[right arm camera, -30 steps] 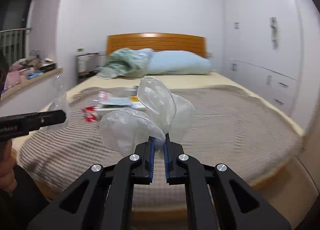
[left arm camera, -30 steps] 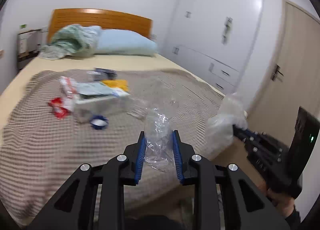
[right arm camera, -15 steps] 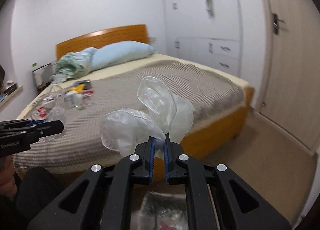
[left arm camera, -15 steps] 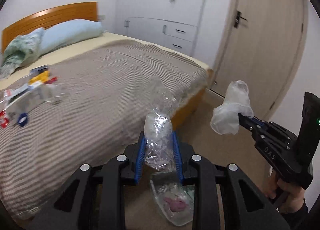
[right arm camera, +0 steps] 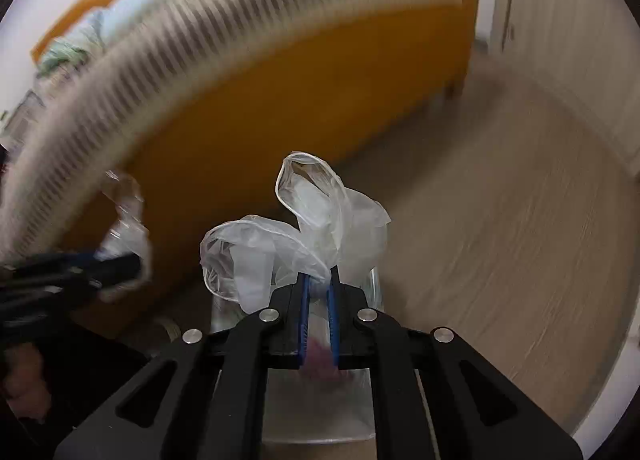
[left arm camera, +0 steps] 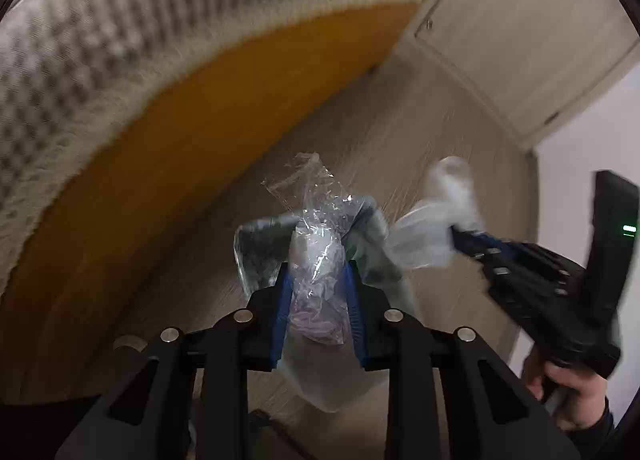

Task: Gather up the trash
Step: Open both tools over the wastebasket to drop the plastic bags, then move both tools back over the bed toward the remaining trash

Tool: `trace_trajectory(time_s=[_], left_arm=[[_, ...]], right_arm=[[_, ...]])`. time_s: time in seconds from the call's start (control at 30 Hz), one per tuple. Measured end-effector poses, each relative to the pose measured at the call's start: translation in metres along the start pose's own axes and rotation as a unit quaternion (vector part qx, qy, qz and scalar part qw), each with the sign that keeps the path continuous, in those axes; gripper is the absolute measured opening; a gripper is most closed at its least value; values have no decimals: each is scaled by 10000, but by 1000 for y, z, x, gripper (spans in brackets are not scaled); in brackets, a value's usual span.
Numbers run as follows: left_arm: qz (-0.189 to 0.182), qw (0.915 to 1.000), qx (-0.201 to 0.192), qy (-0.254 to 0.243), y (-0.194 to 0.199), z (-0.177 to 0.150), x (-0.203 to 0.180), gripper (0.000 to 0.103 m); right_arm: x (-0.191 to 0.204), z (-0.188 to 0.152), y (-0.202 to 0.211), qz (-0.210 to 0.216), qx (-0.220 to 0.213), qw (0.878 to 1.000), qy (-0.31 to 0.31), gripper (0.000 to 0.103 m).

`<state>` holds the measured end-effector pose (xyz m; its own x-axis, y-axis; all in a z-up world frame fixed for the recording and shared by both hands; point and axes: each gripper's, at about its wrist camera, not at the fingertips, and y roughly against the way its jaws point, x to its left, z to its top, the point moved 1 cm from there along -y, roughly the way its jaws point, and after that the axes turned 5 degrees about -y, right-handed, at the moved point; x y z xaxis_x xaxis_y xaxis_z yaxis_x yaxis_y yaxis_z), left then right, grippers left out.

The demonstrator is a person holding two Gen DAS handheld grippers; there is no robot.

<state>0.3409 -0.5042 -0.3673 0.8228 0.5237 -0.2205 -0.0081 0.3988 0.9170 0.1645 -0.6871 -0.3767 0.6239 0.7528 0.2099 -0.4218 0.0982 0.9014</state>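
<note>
Below, left gripper [left arm camera: 318, 292] clamped on crumpled clear wrapper [left arm camera: 316, 244], right gripper [right arm camera: 318, 300] pinched on white plastic glove [right arm camera: 296, 227], both above clear bin [right arm camera: 320, 412]

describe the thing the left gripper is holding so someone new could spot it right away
Start at the orange bed frame and drop to the wood floor beside it. There the left gripper is shut on a crumpled clear plastic wrapper. It is glassy and crinkled, unlike the milky white glove pinched in the right gripper.
</note>
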Motion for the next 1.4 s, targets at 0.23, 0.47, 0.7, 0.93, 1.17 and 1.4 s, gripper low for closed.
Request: trace_trajectory(time_s=[0.23, 0.47, 0.7, 0.93, 1.17, 1.4], left_arm=[[254, 9962, 814, 181, -71, -9, 11, 25], [203, 9944, 990, 314, -100, -12, 15, 25], [239, 9876, 1477, 468, -142, -18, 22, 65], [402, 9866, 1244, 971, -144, -13, 40, 77], [531, 9856, 1302, 937, -143, -16, 39, 77], [561, 9892, 1118, 765, -115, -15, 32, 77]], right_arm=[[-2, -23, -88, -112, 998, 9947, 200, 11], [-15, -6, -85, -156, 411, 9990, 15, 63], [-43, -6, -57, -84, 160, 9993, -333, 64], [-43, -17, -67, -207, 361, 9988, -261, 64], [-38, -25, -68, -223, 498, 9982, -233, 64], [-33, -28, -60, -269, 527, 9980, -234, 64]])
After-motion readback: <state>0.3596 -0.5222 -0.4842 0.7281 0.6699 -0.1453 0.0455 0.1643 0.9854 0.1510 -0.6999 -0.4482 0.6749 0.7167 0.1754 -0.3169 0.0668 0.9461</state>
